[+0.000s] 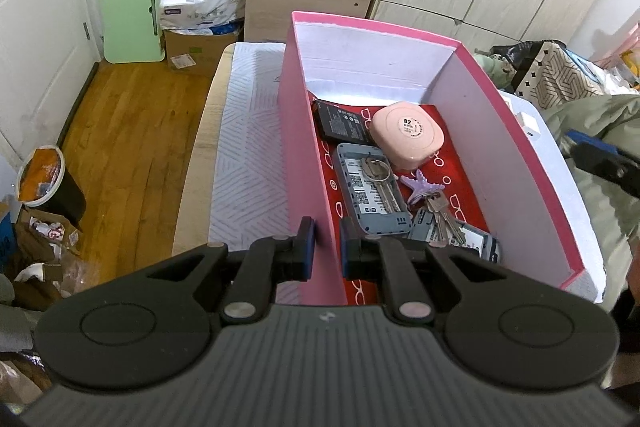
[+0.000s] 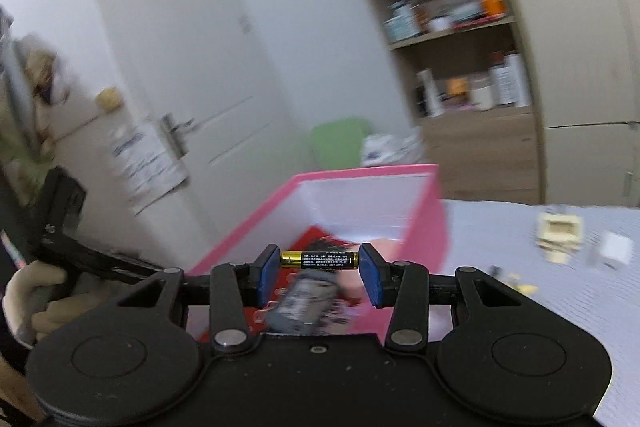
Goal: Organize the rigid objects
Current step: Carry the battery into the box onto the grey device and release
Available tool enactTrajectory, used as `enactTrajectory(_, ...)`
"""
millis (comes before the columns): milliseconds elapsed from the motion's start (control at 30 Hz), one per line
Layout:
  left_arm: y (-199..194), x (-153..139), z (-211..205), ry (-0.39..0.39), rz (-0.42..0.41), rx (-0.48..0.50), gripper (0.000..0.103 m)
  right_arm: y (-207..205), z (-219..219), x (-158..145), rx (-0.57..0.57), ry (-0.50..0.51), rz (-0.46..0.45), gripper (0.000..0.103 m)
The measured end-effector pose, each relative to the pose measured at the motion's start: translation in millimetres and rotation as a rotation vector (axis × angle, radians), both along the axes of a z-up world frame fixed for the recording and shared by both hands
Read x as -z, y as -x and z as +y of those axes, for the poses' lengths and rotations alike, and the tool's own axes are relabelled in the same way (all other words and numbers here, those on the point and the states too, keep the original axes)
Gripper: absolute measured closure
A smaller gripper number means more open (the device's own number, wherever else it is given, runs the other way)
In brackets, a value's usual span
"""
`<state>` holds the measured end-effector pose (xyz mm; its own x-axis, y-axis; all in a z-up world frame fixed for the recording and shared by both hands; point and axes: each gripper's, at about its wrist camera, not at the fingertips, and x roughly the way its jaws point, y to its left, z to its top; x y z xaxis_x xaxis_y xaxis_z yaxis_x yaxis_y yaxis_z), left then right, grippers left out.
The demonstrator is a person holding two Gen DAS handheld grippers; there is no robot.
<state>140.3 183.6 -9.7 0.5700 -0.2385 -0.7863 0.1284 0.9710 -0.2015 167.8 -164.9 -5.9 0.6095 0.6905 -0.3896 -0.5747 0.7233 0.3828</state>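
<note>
We've got the battery [image 2: 319, 259] pinched end to end in the right tool [image 2: 319, 269] just above the pink box [image 2: 424, 227], left tool [image 1: 325, 247] clamped on its near wall, so we'd go lower over the clutter before letting go.

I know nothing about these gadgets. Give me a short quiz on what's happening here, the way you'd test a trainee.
1. True or false: the left tongs are clamped on a side wall of the pink box.
2. What do the right tongs hold between their pads?
A. a key
B. a battery
C. a white plug
3. Short answer: what lies on the grey device inside the box?

Key:
1. True.
2. B, gripped end to end.
3. A ring of keys.
</note>
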Motion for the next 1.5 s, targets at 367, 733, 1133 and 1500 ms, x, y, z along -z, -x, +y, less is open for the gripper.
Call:
enactTrajectory(367, 1, 2, 6, 0.034, -0.009, 0.013, 0.092, -91, 102, 1, -0.274, 0.198, 0.417, 0.055)
enactTrajectory(733, -3, 3, 10, 0.06, 0.0, 0.02, 0.091, -124, 163, 27, -0.335, 0.472, 0.474, 0.054)
enactTrajectory(1133, -5, 5, 16, 0.095, 0.01, 0.018, 0.09, -122, 200, 26, -0.582, 0.713, 0.245, 0.054)
enactTrajectory(1500, -6, 6, 19, 0.11, 0.013, 0.02, 0.09, -106, 95, -41, -0.336, 0.404, 0.135, 0.049)
